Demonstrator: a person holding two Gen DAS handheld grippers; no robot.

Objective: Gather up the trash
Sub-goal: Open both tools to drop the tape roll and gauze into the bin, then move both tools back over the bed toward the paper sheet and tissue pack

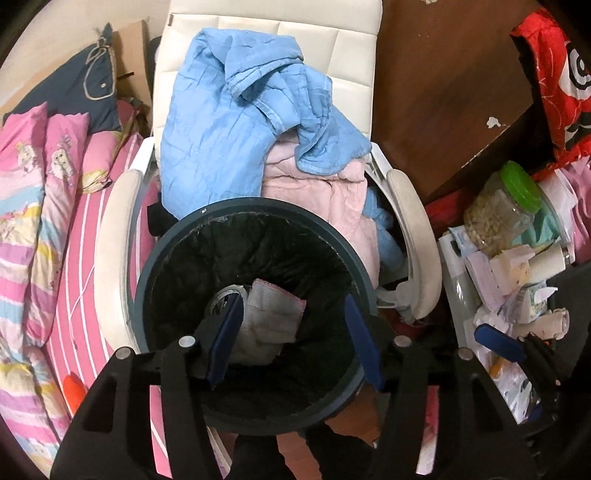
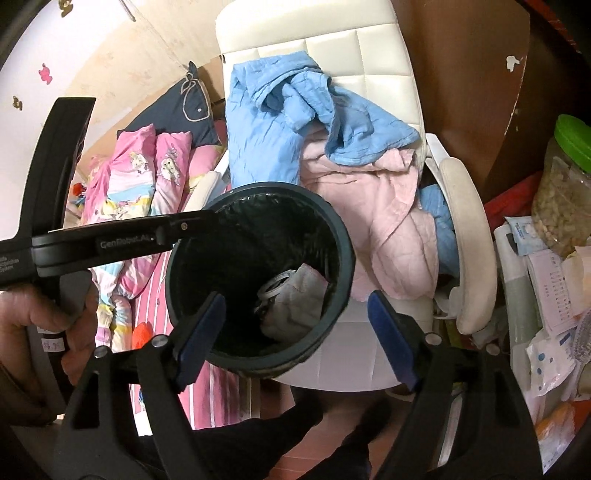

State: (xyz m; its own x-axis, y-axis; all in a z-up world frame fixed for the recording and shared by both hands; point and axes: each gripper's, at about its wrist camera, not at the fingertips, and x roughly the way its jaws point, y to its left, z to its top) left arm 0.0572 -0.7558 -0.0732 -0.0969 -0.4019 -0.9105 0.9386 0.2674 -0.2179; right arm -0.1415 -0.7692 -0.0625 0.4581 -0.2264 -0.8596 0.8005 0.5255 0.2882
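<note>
hovering over a dark round trash bin (image 1: 147,258) lined with a black bag, the left gripper (image 1: 293,343) points steeply down with its blue-padded jaws apart and nothing pressed between them. inside the bin, a crumpled white cloth with a pink edge (image 1: 273,314) lies beside a clear plastic piece (image 1: 225,293) near the bottom; in the left wrist view the left-hand blue finger (image 1: 223,343) overlaps both, though whether it touches them cannot be told.

the right gripper (image 2: 295,336) hangs just beside the bin's rim (image 2: 343,236), its jaws spread wide and empty; one pad shows over the bin's mouth, the other outside its wall. in the right wrist view the left gripper's black body reaches in from the left edge toward the rim, with a person's hand (image 2: 40,317) on its handle.

the bin stands in front of a white padded armchair (image 1: 280,33), piled with a blue quilted garment (image 1: 229,103) and a pale pink one (image 1: 325,199). to the left, a bed carries pink cartoon-print bedding (image 1: 33,206) and a navy pillow (image 1: 88,77). to the right, a cluttered surface holds a green-lidded jar (image 1: 506,206) of pale contents amid papers and packets (image 1: 517,280).
</note>
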